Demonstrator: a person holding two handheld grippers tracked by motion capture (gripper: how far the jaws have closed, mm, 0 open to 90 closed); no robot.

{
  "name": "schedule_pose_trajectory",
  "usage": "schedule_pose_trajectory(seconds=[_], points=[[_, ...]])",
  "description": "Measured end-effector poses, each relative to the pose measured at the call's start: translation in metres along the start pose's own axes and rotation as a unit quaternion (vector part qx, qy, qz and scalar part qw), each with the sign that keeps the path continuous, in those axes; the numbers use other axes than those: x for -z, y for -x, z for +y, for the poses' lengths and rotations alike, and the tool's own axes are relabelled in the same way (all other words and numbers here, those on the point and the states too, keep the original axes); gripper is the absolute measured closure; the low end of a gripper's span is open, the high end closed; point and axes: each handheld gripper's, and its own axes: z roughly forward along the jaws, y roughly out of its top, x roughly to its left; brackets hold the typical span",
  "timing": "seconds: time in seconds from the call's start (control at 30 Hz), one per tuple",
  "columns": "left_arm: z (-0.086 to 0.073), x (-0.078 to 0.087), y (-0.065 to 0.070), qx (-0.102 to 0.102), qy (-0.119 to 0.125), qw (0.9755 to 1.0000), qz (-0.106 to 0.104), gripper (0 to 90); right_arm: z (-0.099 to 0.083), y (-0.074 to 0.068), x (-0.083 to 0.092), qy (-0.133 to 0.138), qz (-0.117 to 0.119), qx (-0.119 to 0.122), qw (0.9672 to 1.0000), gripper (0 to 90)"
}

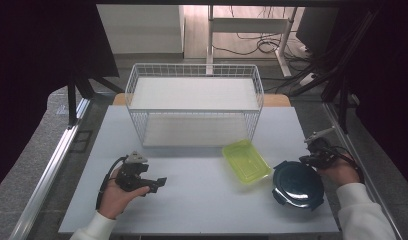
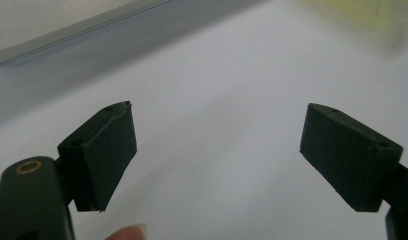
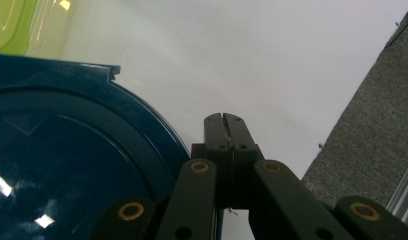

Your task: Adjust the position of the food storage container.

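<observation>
A round dark blue lid (image 1: 297, 184) lies flat on the white table (image 1: 192, 210) at the right front. A yellow-green rectangular container (image 1: 245, 160) rests just left of it, near the basket. My right gripper (image 1: 312, 159) hovers at the lid's far right edge, and its jaws are shut with nothing between them. In the right gripper view the closed fingertips (image 3: 226, 123) point past the blue lid (image 3: 67, 160) toward bare table. My left gripper (image 1: 159, 183) rests at the left front, held in a hand. Its jaws stand open, wide apart over bare table (image 2: 217, 130).
A white wire basket (image 1: 194, 102) stands at the back middle of the table. A metal rail (image 1: 52, 165) runs along the left side, and grey floor (image 3: 367, 135) lies beyond the right edge. Desk legs and cables sit behind the table.
</observation>
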Motion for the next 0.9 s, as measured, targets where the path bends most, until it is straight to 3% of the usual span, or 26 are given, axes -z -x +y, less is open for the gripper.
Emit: schedule_pose_trajectory(seconds=[0.27, 0.67, 0.9], points=[[0.0, -0.004, 0.002, -0.004, -0.006, 1.0, -0.002, 14.5, -0.009, -0.003, -0.001, -0.01, -0.002, 0.004, 0.9999, 89.5], [0.0, -0.007, 0.001, -0.002, -0.011, 0.9999, -0.004, 14.5, 0.003, -0.01, -0.01, -0.042, 0.005, 0.037, 0.9984, 89.6], [-0.001, -0.007, 0.002, -0.005, -0.012, 0.9999, -0.005, 14.5, -0.009, -0.015, -0.007, -0.041, 0.009, 0.032, 0.9986, 89.6]])
